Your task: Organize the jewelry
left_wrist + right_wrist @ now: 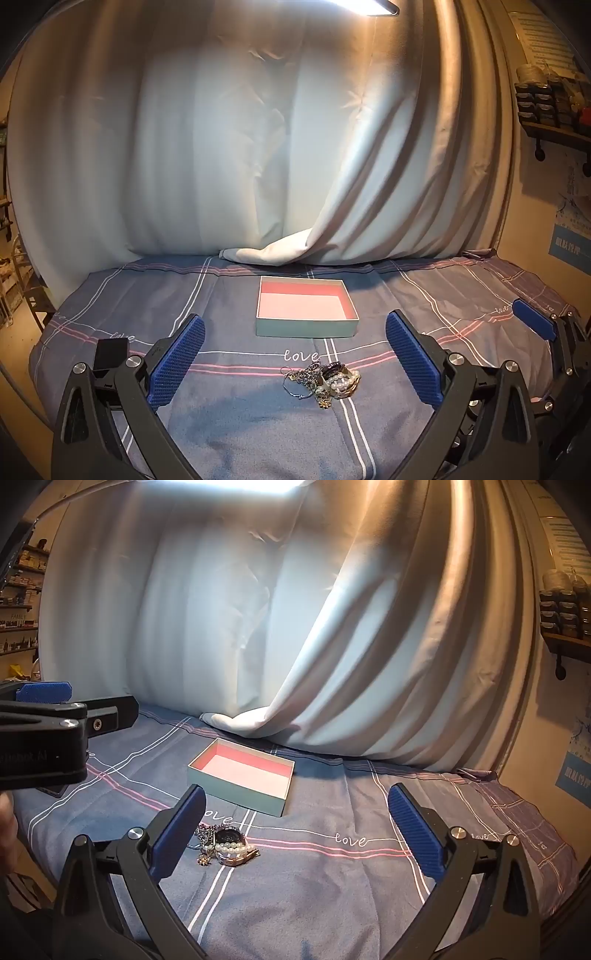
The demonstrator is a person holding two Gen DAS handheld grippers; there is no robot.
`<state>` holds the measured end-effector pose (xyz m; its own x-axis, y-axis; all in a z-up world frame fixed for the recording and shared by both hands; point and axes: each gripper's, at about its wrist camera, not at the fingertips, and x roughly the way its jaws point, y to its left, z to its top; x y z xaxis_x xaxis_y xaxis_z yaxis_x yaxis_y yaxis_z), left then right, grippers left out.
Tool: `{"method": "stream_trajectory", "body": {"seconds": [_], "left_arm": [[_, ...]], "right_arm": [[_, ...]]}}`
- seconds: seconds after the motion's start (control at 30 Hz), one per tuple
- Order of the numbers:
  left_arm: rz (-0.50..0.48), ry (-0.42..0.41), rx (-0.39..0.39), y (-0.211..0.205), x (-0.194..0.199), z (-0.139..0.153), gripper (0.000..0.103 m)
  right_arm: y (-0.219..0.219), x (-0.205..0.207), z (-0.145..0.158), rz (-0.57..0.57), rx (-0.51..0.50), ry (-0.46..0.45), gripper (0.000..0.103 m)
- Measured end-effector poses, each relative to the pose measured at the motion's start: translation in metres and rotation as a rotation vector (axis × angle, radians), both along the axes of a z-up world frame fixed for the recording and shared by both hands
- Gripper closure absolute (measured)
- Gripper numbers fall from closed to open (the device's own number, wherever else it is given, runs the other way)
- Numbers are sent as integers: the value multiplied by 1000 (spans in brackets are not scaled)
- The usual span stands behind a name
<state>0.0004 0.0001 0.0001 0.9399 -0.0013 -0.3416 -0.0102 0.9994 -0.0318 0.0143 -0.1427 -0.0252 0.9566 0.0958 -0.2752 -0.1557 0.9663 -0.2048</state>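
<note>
In the left view the left gripper [295, 354] gapes empty over the jewelry [325, 382] heaped just before the box [306, 328], so pinch one strand, while in the right view the right gripper [297, 827] also gapes empty, the heap [225, 847] beside its left finger.

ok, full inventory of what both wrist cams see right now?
box: 1, pale teal outside, pink inside, open and empty, centre of the bedsheet.
jewelry pile: 1 tangled heap, silver chains, white pearl bracelet, dark round piece, gold bits; in front of the box, apart from it.
bedsheet: 1, blue-grey with pink and white lines, "love" lettering, covers the surface.
curtain: 1, pale, hangs behind, hem resting on the sheet.
wall shelf: 1, dark, right wall, small items.
left gripper: open, empty, blue pads.
right gripper: open, empty, blue pads.
</note>
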Motion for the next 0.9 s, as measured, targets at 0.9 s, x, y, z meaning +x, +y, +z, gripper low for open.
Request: {"method": "stream_trajectory", "body": {"seconds": [0.9], "left_arm": [[10,32,-12,4,2,-19,6]], "right_arm": [[-2,0,-1,8,15,17,6]]}}
